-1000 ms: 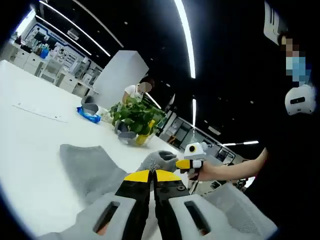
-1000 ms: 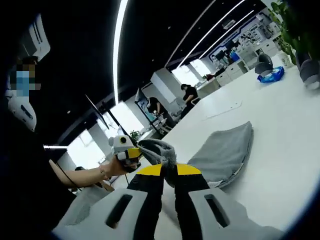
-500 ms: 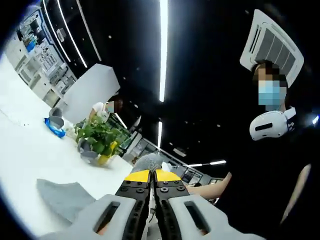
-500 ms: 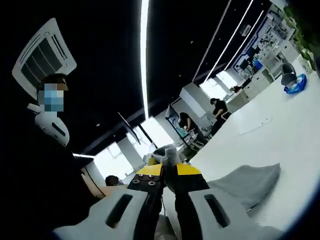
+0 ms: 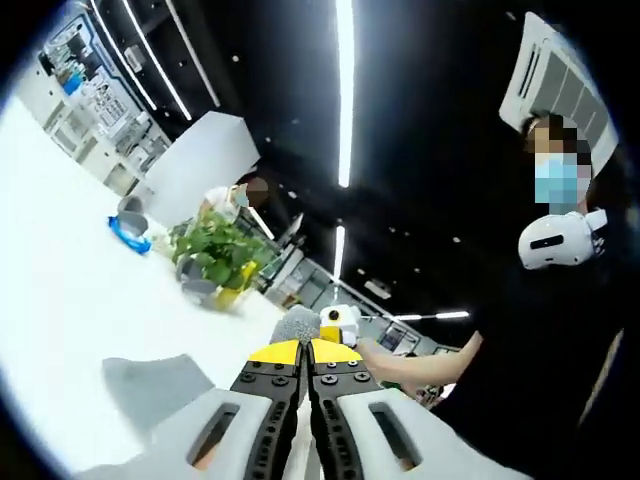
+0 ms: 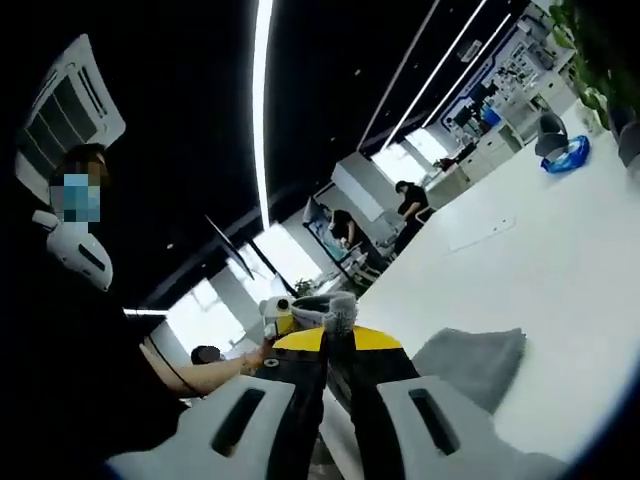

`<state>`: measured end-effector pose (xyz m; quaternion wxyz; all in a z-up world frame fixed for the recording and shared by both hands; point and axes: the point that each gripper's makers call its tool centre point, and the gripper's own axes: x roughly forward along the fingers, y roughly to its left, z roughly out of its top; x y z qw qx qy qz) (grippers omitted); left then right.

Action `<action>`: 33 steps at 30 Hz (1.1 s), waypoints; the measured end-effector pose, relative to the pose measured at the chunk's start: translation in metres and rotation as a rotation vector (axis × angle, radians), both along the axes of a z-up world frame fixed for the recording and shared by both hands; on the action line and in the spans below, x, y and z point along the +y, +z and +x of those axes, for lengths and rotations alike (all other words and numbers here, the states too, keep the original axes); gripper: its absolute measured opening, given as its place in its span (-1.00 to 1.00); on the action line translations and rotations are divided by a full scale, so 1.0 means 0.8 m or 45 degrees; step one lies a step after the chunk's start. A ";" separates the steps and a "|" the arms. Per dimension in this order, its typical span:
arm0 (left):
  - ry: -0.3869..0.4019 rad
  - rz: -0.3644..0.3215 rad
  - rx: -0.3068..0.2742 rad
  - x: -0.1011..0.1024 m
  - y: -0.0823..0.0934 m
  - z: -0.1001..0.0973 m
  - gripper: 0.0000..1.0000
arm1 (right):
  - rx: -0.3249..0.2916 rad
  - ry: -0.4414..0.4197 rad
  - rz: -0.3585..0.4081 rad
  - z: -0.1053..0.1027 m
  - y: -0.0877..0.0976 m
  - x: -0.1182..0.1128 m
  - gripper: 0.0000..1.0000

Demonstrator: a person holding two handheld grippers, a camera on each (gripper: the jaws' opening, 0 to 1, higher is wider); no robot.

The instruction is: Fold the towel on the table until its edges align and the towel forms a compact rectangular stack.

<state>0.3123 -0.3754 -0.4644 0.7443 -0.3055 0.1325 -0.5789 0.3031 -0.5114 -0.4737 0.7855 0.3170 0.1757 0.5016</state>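
**Towel pinched in both grippers, lifted off the table**

The grey towel (image 5: pixel 160 385) lies partly on the white table (image 5: pixel 60 260), its near edge raised. My left gripper (image 5: pixel 305 350) has its jaws pressed together on a bunched fold of it, and my right gripper (image 6: pixel 335 338) pinches another fold the same way; the rest of the towel (image 6: pixel 472 362) trails onto the table (image 6: pixel 560 250). Farther back stand a potted plant (image 5: pixel 222 252) and a blue bag (image 5: pixel 130 232).

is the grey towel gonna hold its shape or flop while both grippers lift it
Likely floppy: the towel bunches into a soft wad above the shut right gripper and left gripper. Probably light, since its free part trails on the table.
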 end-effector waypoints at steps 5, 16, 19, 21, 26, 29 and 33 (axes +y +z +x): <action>0.119 0.122 0.081 0.007 -0.032 0.022 -0.97 | 0.035 0.019 -0.021 0.012 -0.013 0.005 -0.90; 0.358 0.307 0.145 0.013 -0.091 0.077 -0.98 | 0.217 -0.079 -0.114 0.079 -0.073 -0.004 -0.90; 0.429 0.370 0.157 0.012 -0.114 0.092 -0.98 | 0.219 -0.155 -0.189 0.097 -0.093 -0.008 -0.90; 0.453 0.459 0.151 0.014 -0.137 0.102 -0.98 | 0.201 -0.204 -0.281 0.106 -0.108 -0.010 -0.90; 0.506 0.522 0.098 0.013 -0.146 0.108 -0.98 | 0.166 -0.267 -0.348 0.119 -0.123 -0.008 -0.90; 0.506 0.631 0.065 0.016 -0.161 0.116 -0.98 | 0.122 -0.292 -0.436 0.125 -0.135 -0.010 -0.90; 0.497 0.751 0.038 0.009 -0.177 0.123 -0.97 | 0.083 -0.329 -0.581 0.132 -0.160 -0.011 -0.90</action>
